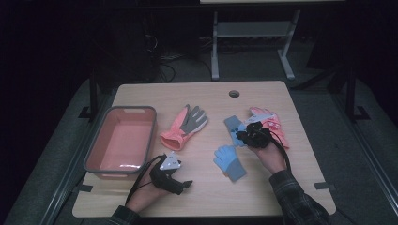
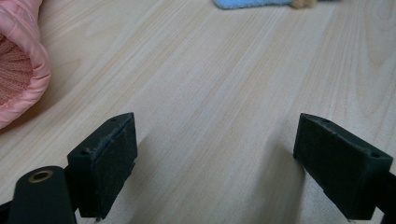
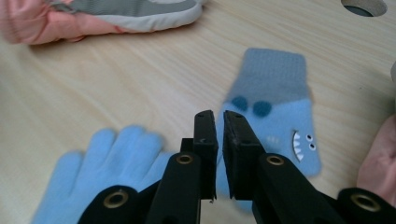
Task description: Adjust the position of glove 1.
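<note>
My right gripper (image 1: 244,136) (image 3: 219,125) hovers low over a blue shark-face mitten (image 1: 232,126) (image 3: 275,116). Its jaws stand almost together with a thin slit, and nothing is pinched between them. A light blue fingered glove (image 1: 229,162) (image 3: 105,161) lies just beside it, nearer the person. My left gripper (image 1: 187,183) (image 2: 217,158) rests near the table's front edge, open, with bare wood between its pads. A pink and grey glove (image 1: 185,125) (image 3: 112,14) lies mid-table; its cuff (image 2: 18,70) is at the left in the left gripper view.
A pink basket with a grey rim (image 1: 131,108) stands at the table's left side. Another pink glove (image 1: 273,124) lies behind the right hand. A round cable hole (image 1: 234,93) (image 3: 364,5) is near the far edge.
</note>
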Demonstrator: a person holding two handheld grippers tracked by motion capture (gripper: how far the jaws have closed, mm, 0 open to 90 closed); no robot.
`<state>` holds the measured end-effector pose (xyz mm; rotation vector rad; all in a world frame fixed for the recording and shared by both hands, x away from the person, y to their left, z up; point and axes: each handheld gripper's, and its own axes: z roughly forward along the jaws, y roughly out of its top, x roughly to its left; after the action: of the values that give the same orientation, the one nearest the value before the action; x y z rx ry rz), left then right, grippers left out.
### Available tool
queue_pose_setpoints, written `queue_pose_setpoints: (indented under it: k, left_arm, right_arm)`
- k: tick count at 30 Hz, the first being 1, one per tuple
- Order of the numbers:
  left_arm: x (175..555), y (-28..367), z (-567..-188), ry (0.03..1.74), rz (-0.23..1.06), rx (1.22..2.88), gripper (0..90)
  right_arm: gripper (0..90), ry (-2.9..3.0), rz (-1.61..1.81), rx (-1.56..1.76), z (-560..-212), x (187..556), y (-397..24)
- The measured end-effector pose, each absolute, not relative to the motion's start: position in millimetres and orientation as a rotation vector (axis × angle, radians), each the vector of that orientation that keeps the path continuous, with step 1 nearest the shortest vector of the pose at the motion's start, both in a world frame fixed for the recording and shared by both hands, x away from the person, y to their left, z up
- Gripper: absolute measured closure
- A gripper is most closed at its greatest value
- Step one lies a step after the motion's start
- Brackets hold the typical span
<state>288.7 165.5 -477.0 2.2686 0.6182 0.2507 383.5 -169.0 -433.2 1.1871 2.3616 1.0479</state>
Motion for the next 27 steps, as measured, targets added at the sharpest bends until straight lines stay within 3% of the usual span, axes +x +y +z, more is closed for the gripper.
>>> queue_pose_setpoints:
  k: [18, 21, 24, 27]
  left_arm:
    - [289, 165, -477, 0.617, 0.251, 2.271, 12.7]
    - [289, 165, -477, 0.617, 0.251, 2.270, 12.7]
    - [290, 165, -477, 0.617, 0.252, 2.270, 12.7]
    - [290, 165, -477, 0.616, 0.252, 2.271, 12.7]
  right_arm:
    - [70.6, 2.365, 0.916, 1.322, -455, 430, -148]
    - [74.5, 2.375, 0.897, 1.345, -461, 434, -148]
    - [87.0, 2.377, 0.898, 1.351, -461, 434, -149]
    - [89.5, 2.373, 0.916, 1.339, -461, 433, -151]
